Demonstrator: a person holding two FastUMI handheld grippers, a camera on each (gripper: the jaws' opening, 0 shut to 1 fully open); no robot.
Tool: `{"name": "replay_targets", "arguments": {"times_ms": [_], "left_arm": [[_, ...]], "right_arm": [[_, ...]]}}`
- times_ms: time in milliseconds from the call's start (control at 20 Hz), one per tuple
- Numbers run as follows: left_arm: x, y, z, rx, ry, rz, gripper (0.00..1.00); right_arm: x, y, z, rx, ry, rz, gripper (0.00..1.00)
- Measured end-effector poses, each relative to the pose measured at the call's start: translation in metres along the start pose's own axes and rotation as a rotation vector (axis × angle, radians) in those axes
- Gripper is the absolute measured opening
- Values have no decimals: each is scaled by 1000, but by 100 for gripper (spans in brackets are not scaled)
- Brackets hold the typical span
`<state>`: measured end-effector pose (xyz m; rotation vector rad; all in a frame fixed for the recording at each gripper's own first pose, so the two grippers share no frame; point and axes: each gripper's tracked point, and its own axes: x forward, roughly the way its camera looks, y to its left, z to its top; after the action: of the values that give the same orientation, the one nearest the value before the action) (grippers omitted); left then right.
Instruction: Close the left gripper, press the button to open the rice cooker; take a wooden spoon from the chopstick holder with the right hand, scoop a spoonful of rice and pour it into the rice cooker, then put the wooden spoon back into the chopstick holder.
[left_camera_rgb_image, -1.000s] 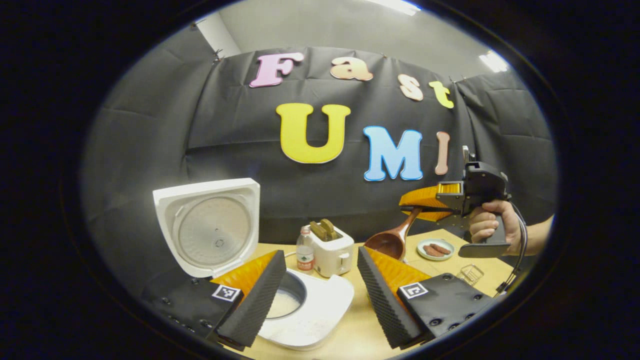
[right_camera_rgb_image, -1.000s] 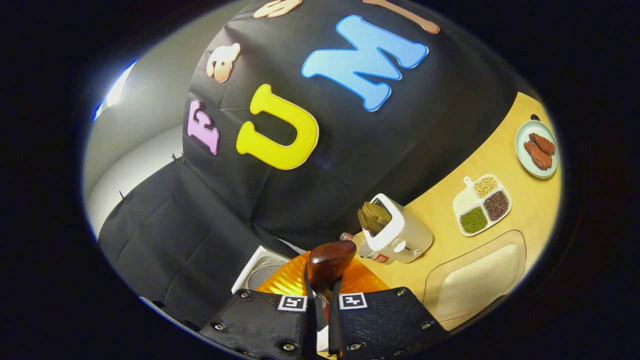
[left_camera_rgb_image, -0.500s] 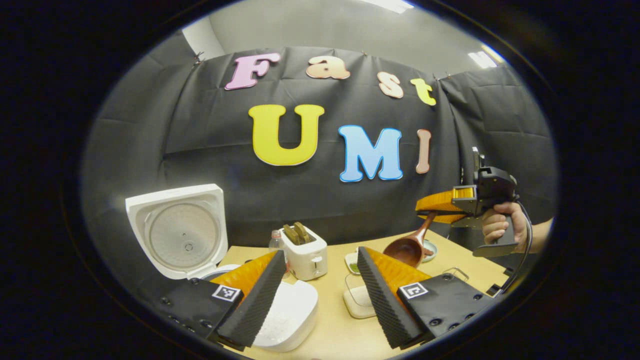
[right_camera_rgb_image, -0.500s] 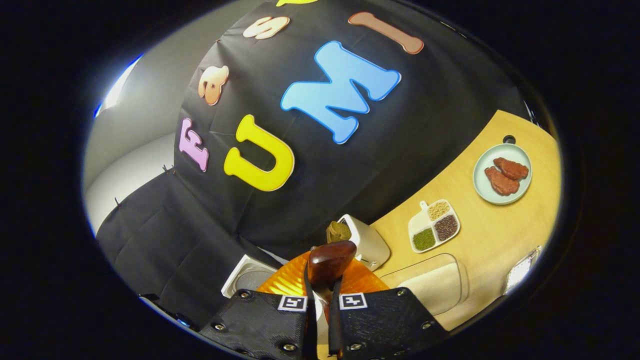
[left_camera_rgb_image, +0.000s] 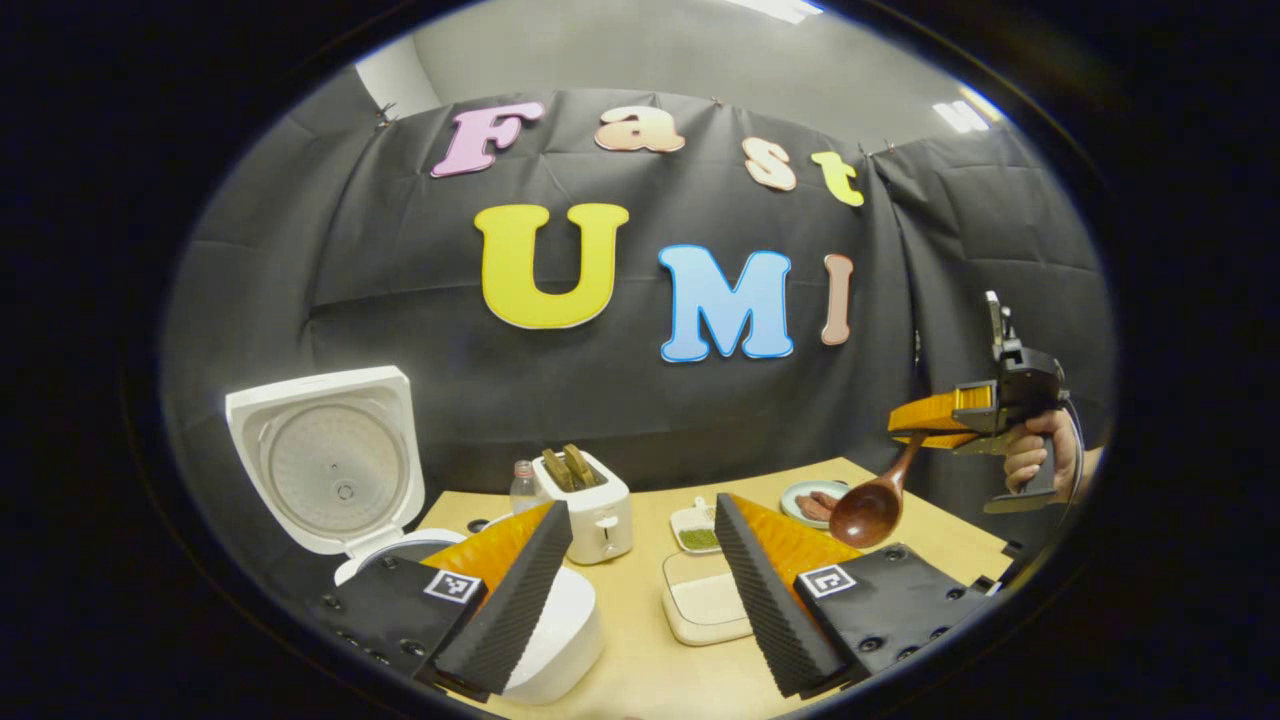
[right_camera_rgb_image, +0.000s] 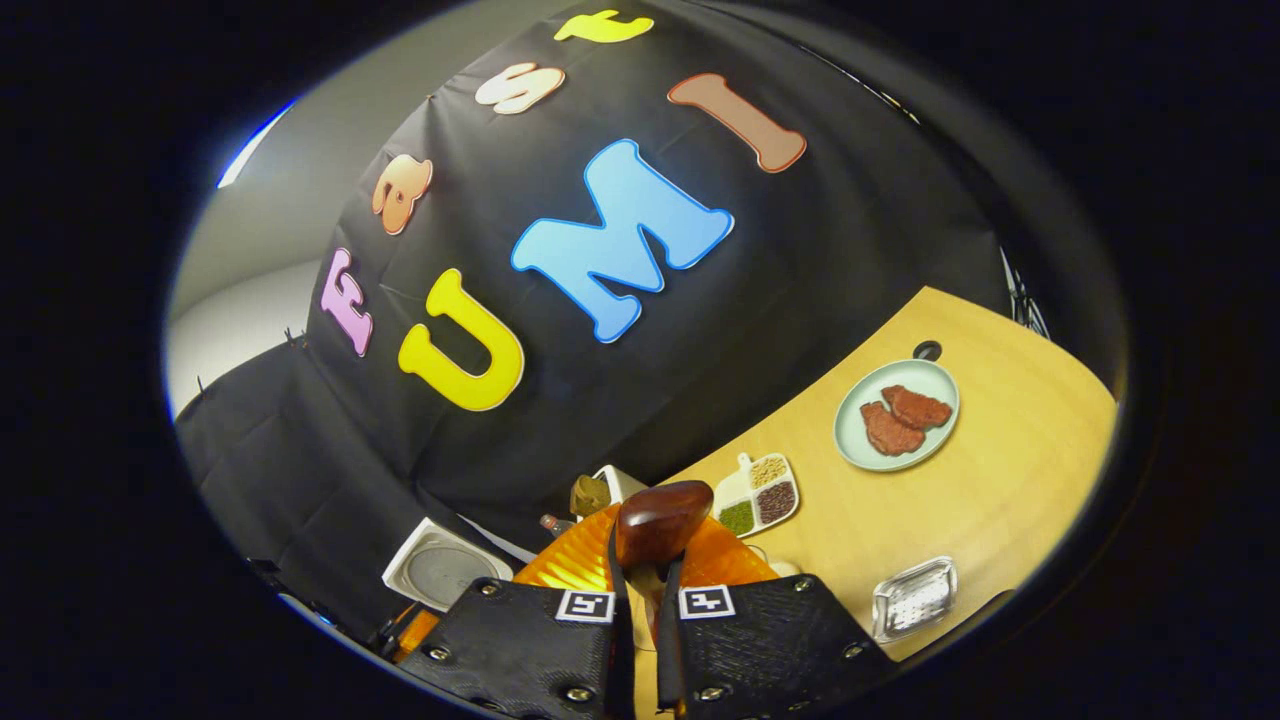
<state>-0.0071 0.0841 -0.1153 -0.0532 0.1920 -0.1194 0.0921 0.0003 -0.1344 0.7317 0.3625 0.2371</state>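
Observation:
The white rice cooker (left_camera_rgb_image: 555, 640) stands at the lower left of the left gripper view, its lid (left_camera_rgb_image: 320, 455) raised upright. My left gripper (left_camera_rgb_image: 640, 510) is open above the table, with nothing between its fingers. Behind it lies a shallow box of rice (left_camera_rgb_image: 700, 605). At the right a hand (left_camera_rgb_image: 1040, 460) holds my right gripper (left_camera_rgb_image: 930, 420), shut on the handle of the wooden spoon (left_camera_rgb_image: 868, 510), whose bowl hangs down over the table. In the right gripper view the spoon (right_camera_rgb_image: 660, 520) sticks out ahead of the shut right gripper (right_camera_rgb_image: 640, 575); the cooker lid (right_camera_rgb_image: 440, 575) shows lower left.
On the wooden table (right_camera_rgb_image: 1000, 480) stand a white toaster (left_camera_rgb_image: 585, 500) with bread, a small bottle (left_camera_rgb_image: 522, 485), a divided dish of grains (right_camera_rgb_image: 757, 495) and a plate with meat (right_camera_rgb_image: 897, 415). A small clear ribbed container (right_camera_rgb_image: 915, 595) sits near the table's front right.
The right gripper has carried the spoon to the right, away from the cooker. The left gripper has drawn back and turned, so the cooker sits farther left in its view.

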Motion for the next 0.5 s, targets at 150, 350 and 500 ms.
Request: {"name": "replay_targets", "arguments": {"times_ms": [150, 350, 500], "left_arm": [[4, -6, -2, 6, 5, 3, 100], [6, -8, -3, 5, 14, 9, 100], [4, -6, -4, 5, 19, 23, 100]], "right_arm": [[-10, -30, 9, -3, -12, -62, 9], [-23, -77, 15, -64, -26, -182, 9], [-30, -108, 14, -133, -35, -282, 9]]}}
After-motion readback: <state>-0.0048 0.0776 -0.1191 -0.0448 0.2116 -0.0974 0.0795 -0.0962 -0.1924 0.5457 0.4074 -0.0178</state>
